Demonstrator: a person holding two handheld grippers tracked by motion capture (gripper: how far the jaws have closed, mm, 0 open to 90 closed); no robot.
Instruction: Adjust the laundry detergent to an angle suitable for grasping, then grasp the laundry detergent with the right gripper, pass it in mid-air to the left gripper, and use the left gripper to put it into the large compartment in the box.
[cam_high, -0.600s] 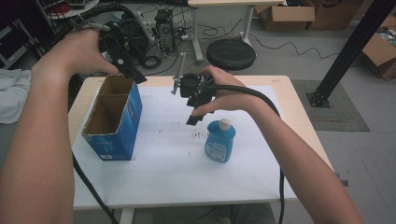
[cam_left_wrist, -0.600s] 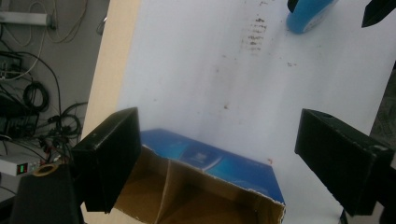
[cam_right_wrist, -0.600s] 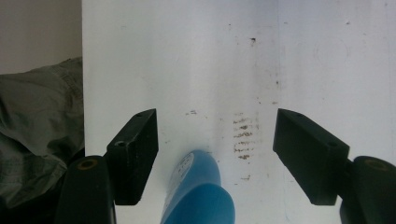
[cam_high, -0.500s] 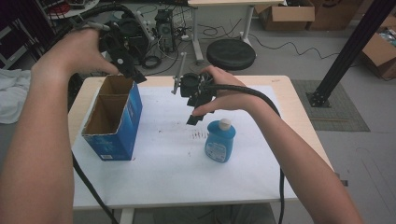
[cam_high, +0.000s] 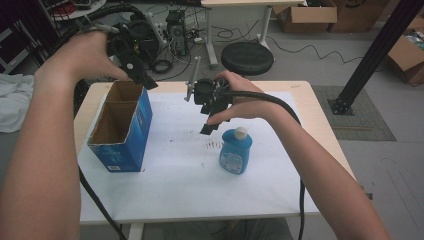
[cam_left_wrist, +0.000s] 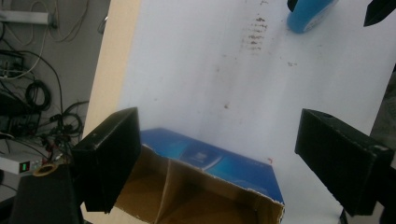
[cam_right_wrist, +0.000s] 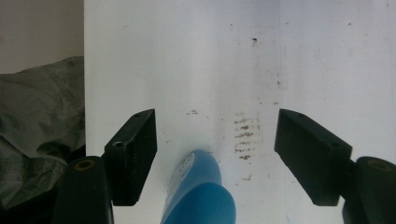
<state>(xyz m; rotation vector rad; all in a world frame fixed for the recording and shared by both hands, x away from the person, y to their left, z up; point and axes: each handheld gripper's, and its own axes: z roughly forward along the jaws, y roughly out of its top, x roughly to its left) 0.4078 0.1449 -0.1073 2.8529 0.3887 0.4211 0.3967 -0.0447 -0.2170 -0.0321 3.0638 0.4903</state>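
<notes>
A blue bottle (cam_high: 235, 152) with a white cap stands upright on the white sheet, right of centre. My right gripper (cam_high: 209, 126) hangs just beyond and above it, pointing down. In the right gripper view the jaws (cam_right_wrist: 217, 126) stand open with the bottle (cam_right_wrist: 198, 191) low between them, and neither pad touches it. An open blue cardboard box (cam_high: 120, 130) stands at the left, empty inside. My left gripper (cam_high: 143, 80) hovers over the box's far end. Its jaws (cam_left_wrist: 219, 126) are wide open above the box (cam_left_wrist: 215, 168) with nothing between them.
The white sheet (cam_high: 175, 175) covers most of the wooden table (cam_high: 320, 120). Dark smudges (cam_high: 214, 145) mark the sheet left of the bottle. A black stool (cam_high: 247, 57), cables and cardboard boxes (cam_high: 310, 15) are on the floor beyond. A black frame leg (cam_high: 370, 55) stands at the right.
</notes>
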